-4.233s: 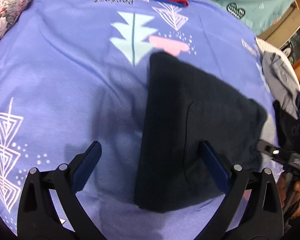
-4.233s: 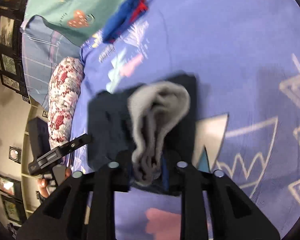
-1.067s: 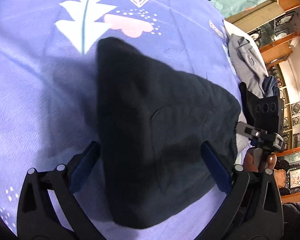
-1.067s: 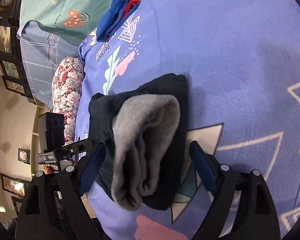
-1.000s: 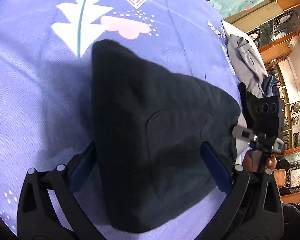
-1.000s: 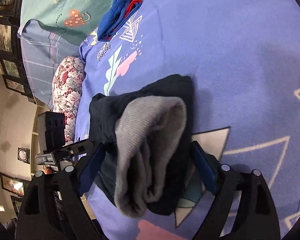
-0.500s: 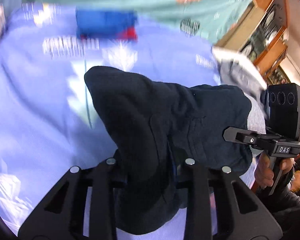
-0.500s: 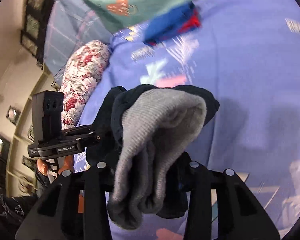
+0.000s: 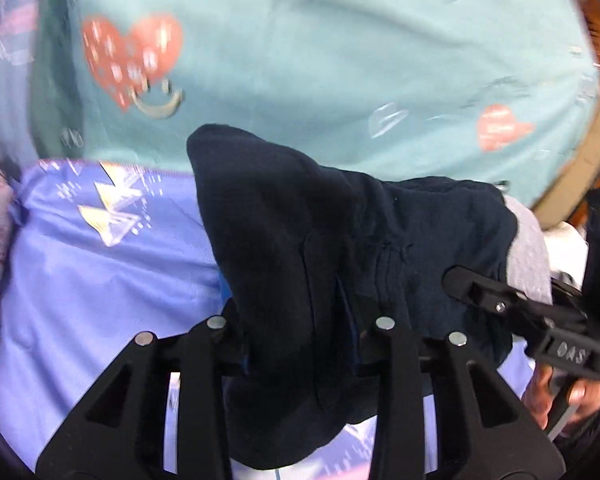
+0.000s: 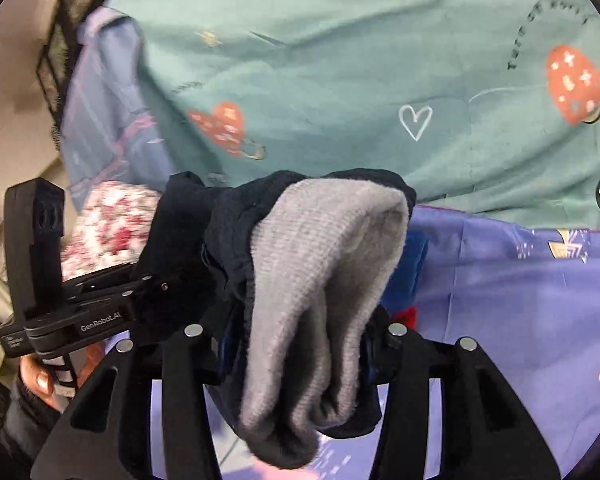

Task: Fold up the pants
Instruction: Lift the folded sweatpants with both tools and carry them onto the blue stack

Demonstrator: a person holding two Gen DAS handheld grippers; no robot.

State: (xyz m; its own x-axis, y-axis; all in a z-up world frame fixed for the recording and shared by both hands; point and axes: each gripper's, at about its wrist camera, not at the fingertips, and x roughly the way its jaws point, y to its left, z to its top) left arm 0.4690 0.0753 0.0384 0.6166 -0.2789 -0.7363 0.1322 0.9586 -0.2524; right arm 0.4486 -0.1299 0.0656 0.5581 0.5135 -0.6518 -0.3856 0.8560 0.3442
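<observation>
The folded pants, dark navy with a grey ribbed lining showing at the open end, hang between my two grippers, lifted clear of the bed. My left gripper is clamped on the dark folded edge, its jaws drawn in tight against the cloth after a quick closing and a slight easing, the fabric bunched between them. My right gripper bites the other end, where the grey lining spills down over and below the fingers; its jaws too have just come in on the bundle and eased a little. In the left wrist view my right hand shows at the far right, wrapped round its gripper's handle; in the right wrist view my left hand sits low at the left edge, under its own gripper body.

Below and behind the pants lies the purple bedsheet with its pale geometric print. Beyond it a teal blanket with red hearts fills the far side. A floral pillow shows at the left, blurred. Just behind the grey lining, a scrap of blue and red folded clothing peeks out on the sheet.
</observation>
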